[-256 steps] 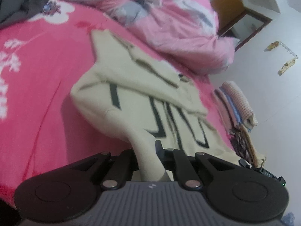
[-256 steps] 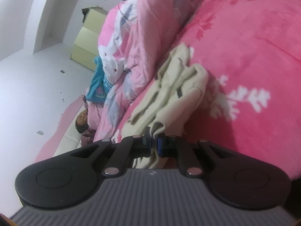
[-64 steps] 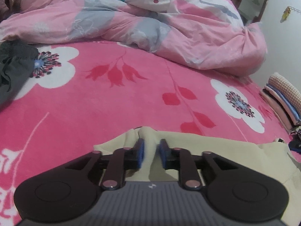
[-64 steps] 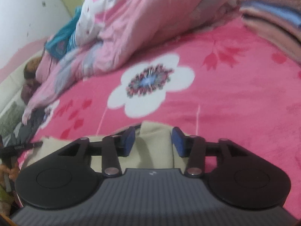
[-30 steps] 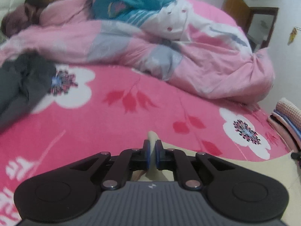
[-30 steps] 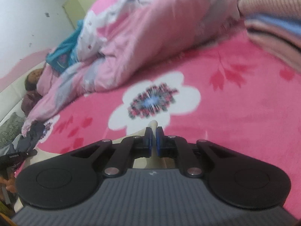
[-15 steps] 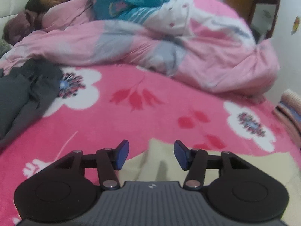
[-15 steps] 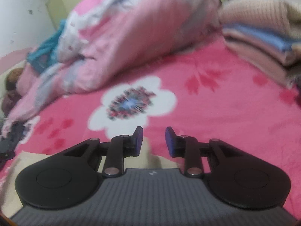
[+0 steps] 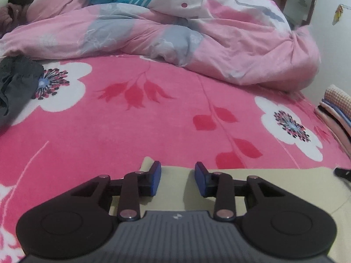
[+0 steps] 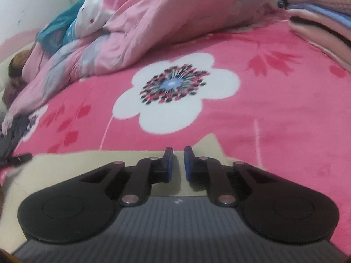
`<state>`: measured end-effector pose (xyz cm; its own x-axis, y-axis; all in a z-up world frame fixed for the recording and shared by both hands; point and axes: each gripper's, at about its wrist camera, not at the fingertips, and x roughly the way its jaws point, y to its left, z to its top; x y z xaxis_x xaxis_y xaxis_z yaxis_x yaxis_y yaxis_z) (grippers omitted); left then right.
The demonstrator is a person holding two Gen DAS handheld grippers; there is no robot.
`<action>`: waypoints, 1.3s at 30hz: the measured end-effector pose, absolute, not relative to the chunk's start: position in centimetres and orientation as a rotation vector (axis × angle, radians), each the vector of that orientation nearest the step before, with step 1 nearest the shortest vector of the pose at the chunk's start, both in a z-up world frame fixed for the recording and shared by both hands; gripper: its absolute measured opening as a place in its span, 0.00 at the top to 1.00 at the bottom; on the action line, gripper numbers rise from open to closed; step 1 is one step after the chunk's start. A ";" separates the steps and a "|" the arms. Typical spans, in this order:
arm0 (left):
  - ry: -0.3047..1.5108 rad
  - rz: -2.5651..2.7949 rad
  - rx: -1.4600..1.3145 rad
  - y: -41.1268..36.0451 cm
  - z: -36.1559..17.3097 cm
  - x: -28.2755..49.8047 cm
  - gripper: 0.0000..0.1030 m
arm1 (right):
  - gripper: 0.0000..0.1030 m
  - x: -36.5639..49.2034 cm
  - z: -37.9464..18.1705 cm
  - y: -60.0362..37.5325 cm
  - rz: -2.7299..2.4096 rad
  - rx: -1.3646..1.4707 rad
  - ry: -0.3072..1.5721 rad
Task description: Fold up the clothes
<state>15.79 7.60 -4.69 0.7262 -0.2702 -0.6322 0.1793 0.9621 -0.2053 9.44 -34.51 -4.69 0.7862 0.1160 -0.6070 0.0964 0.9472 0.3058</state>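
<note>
- Your left gripper (image 9: 177, 180) sat low over the cream garment (image 9: 274, 188), jaws apart with nothing between them; the cloth lay flat on the pink floral blanket (image 9: 131, 131), its far edge just ahead of the blue pads (image 9: 156, 180).
- Your right gripper (image 10: 178, 164) was in the same posture above the same cream garment (image 10: 87, 164), jaws parted by a narrower gap and holding nothing. A small corner of the fabric poked up just beyond its right finger.
- You had the garment spread along the near side of the bed, well apart from the heaped pink duvet (image 9: 197, 43) and the stack of folded clothes (image 10: 324, 22).
- Judging from the flat lie, the step in hand looked like picking new grip points for the next fold. You needed to take both ends of one edge, not one edge and one loose corner.
- You would have done well to pinch only the layers meant to travel; how many layers lay under the jaws could not be told from either view.
- The plush blanket looked grippy, so lifting before carrying across seemed wiser than dragging.
- You had a dark garment (image 9: 15, 83) off to the left, far enough not to interfere.
- The right wrist view was slightly blurred, so the exact edge line there was uncertain.
</note>
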 end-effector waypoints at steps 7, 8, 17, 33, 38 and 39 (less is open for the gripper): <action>0.679 -0.251 -0.091 7.0 -4.9 15.2 0.60 | 0.78 2.5 -1.2 -22.6 0.526 0.245 0.572; 0.676 -0.251 -0.087 6.9 -4.9 15.2 0.59 | 0.78 2.0 -1.5 -21.0 0.564 0.205 0.570; 0.659 -0.262 -0.104 7.2 -5.1 14.9 0.56 | 0.78 1.1 -4.2 -12.9 0.659 -0.014 0.604; 0.647 -0.282 -0.160 7.9 -5.2 14.9 0.55 | 1.00 1.7 -4.9 -14.7 0.639 0.186 0.647; 0.645 -0.283 -0.164 8.0 -5.2 15.0 0.55 | 1.00 0.1 -3.8 -16.4 0.650 0.298 0.627; 0.645 -0.284 -0.165 8.0 -5.2 15.0 0.55 | 1.00 -0.2 -3.6 -16.8 0.652 0.320 0.623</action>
